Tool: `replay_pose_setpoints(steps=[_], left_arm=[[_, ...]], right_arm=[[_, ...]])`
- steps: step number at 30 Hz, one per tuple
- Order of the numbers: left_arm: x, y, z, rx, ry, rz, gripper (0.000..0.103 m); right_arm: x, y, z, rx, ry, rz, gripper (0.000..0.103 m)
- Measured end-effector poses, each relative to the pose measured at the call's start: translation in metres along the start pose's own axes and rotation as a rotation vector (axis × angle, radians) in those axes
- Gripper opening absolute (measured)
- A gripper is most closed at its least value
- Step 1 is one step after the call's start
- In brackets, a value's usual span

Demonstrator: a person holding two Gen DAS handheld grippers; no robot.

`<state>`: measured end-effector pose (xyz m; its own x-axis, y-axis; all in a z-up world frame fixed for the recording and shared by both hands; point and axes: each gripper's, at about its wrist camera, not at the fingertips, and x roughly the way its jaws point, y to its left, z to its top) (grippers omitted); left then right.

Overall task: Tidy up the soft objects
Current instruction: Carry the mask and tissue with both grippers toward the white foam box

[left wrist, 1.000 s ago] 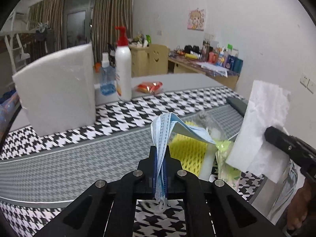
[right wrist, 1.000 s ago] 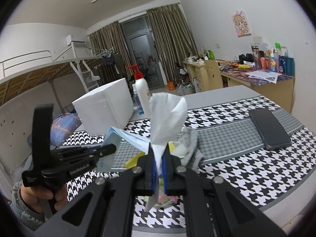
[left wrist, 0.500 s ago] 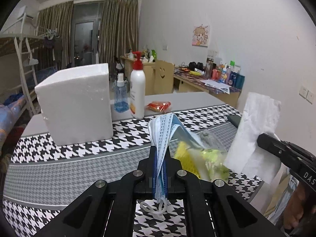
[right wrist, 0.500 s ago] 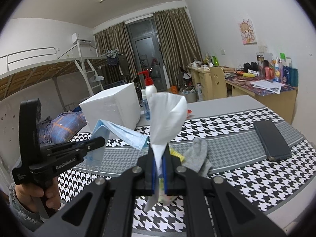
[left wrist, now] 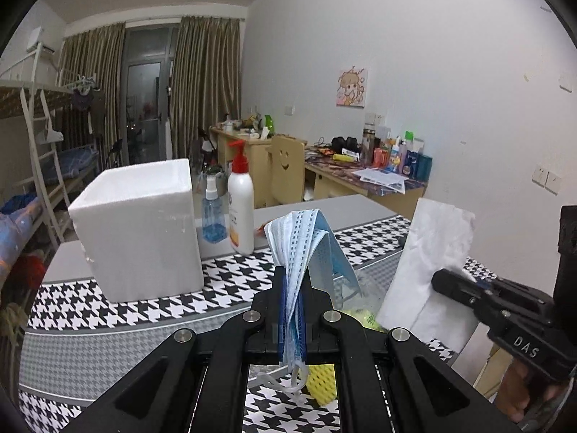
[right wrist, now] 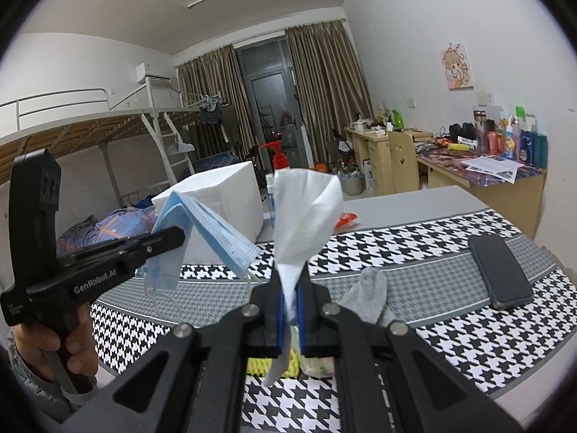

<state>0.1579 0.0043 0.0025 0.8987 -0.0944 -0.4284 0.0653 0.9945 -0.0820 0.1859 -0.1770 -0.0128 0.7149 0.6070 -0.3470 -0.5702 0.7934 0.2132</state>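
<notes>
My left gripper (left wrist: 291, 278) is shut on a folded blue face mask (left wrist: 306, 241) that sticks up above its fingers and droops to the right; its ear loops hang below. From the right wrist view the same mask (right wrist: 212, 231) hangs from the left gripper (right wrist: 178, 232) at the left. My right gripper (right wrist: 291, 274) is shut on a white tissue (right wrist: 306, 213) that fans out above the fingers. That tissue (left wrist: 432, 263) shows at the right in the left wrist view. A grey sock (right wrist: 371, 296) and a yellow sponge (left wrist: 322, 382) lie on the table below.
A white foam box (left wrist: 140, 227) stands at the back left of the houndstooth tablecloth (right wrist: 450, 339), with a blue spray bottle (left wrist: 213, 213) and a white pump bottle (left wrist: 241, 209) beside it. A dark phone (right wrist: 499, 270) lies at the right. A clear bag (left wrist: 360, 296) sits near the sponge.
Both grippers have risen above the table with the mask and tissue still held; the left one rose more and tilted up, so the foam box and room show lower in its view.
</notes>
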Motion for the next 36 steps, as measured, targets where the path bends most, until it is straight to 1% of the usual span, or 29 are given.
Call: replay_pose_setpoints(steps=[9, 19, 27, 36], left_arm=[[-0.01, 0.003, 0.014, -0.004, -0.041, -0.003, 0.006], [-0.021, 0.007, 0.028, 0.0, -0.084, 0.025, 0.006], [-0.022, 0.017, 0.032, -0.012, -0.09, 0.069, 0.006], [-0.021, 0.027, 0.037, -0.014, -0.092, 0.1, 0.006]], right_arm=[[0.0, 0.004, 0.008, -0.013, -0.017, -0.003, 0.008], [0.0, 0.011, 0.021, -0.046, -0.037, 0.004, 0.008], [0.002, 0.017, 0.029, -0.066, -0.055, 0.016, 0.009], [0.008, 0.027, 0.037, -0.093, -0.062, 0.031, 0.009]])
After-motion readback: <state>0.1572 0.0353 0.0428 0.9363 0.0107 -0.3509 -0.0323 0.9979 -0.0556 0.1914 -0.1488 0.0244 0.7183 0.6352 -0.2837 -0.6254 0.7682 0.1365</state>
